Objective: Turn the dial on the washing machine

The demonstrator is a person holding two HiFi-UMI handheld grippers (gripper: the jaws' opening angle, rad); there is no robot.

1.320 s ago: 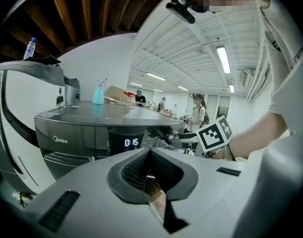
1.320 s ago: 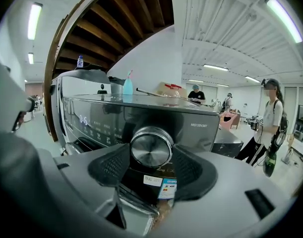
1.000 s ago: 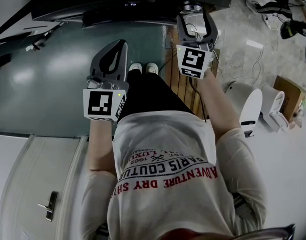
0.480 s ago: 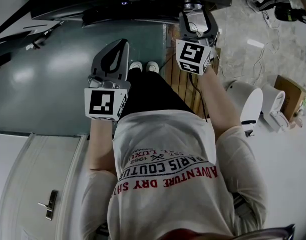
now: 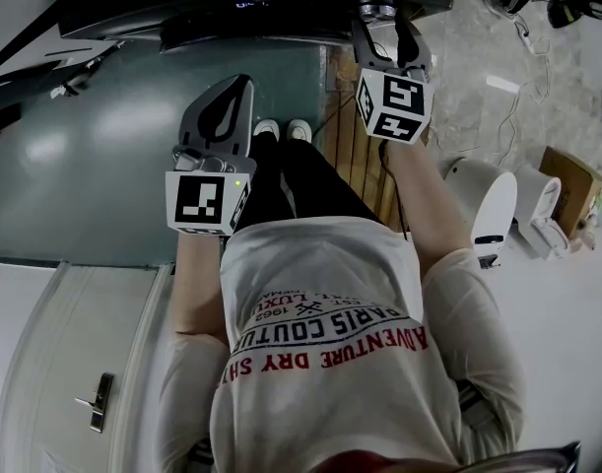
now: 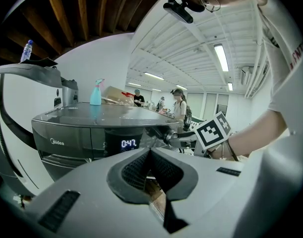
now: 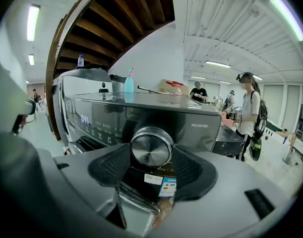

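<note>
Right hand-held gripper (image 7: pixel 151 158) is clamping the silver dial (image 7: pixel 151 146) between its two pads, its jaws having just been closing in on it; the dial is sitting on the front of the dark washing machine (image 7: pixel 206 115), toward its right end, far from the person (image 5: pixel 320 313). Left hand-held gripper (image 6: pixel 149 153) is hanging nearer the person and well to the left, its jaws pressing together on nothing, facing the machine's lit display (image 6: pixel 128 143)

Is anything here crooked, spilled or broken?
Nothing stands out. The washer sits level, its display is lit, the dial looks intact, and the spray bottle on top stands upright.
</note>
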